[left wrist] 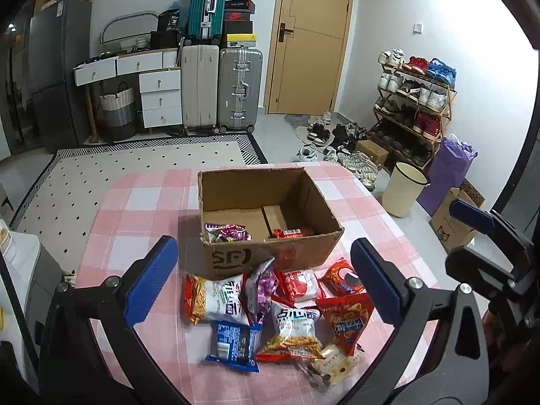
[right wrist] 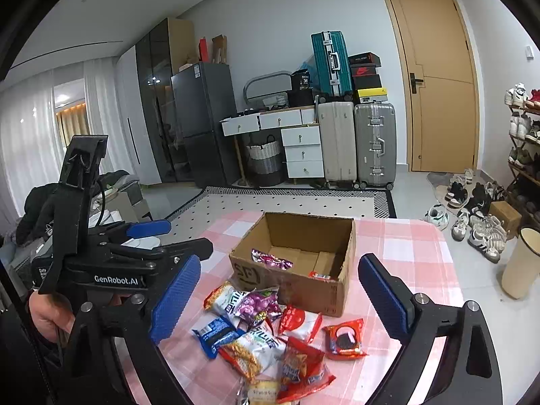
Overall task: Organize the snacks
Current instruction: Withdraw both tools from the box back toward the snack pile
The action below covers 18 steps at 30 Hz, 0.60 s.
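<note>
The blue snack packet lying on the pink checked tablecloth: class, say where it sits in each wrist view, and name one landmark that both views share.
Left wrist view: the blue snack packet lies low and centre-left, at the near left edge of the snack pile.
Right wrist view: it lies lower centre-left, again at the pile's left edge.
Shared landmark: the open brown cardboard box just behind the pile.
</note>
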Tool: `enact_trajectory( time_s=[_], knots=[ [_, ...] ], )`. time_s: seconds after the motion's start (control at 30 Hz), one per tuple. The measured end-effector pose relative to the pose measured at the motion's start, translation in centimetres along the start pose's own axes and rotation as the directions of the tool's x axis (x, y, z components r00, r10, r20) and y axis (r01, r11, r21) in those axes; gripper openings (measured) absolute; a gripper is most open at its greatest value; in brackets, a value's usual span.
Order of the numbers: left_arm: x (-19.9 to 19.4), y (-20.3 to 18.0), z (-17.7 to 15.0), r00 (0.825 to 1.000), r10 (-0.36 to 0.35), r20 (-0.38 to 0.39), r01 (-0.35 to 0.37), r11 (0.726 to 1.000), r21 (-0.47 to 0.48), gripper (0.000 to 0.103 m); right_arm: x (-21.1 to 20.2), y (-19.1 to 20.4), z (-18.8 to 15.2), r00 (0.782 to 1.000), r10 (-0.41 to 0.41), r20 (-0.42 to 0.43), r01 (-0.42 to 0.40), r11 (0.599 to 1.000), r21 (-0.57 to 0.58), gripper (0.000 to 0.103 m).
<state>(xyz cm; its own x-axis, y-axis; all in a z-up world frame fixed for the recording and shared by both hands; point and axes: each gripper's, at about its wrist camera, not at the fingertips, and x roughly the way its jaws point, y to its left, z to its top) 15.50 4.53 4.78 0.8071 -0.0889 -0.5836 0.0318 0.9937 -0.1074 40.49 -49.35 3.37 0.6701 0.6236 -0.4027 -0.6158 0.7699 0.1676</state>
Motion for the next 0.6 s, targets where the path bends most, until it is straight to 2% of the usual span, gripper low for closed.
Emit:
enact_trajectory(
  time_s=[0.37,0.6],
  knots=[
    [-2.0,0.3,-2.6,1.0,0.01,-0.004,-0.01,1.0,-0.021,0.102,-2.2,0.4,-2.8,1.0,-0.002,-0.007,0.002,1.0,0.027,0.102],
    [-3.0,0.3,-4.5,1.0,0.003,-0.008,-0.004,1.0,-0.031,0.102,-2.5,1.1,-6.0,0.998,-0.003,-0.055,0.004,0.999,0.034,0.102]
  ],
)
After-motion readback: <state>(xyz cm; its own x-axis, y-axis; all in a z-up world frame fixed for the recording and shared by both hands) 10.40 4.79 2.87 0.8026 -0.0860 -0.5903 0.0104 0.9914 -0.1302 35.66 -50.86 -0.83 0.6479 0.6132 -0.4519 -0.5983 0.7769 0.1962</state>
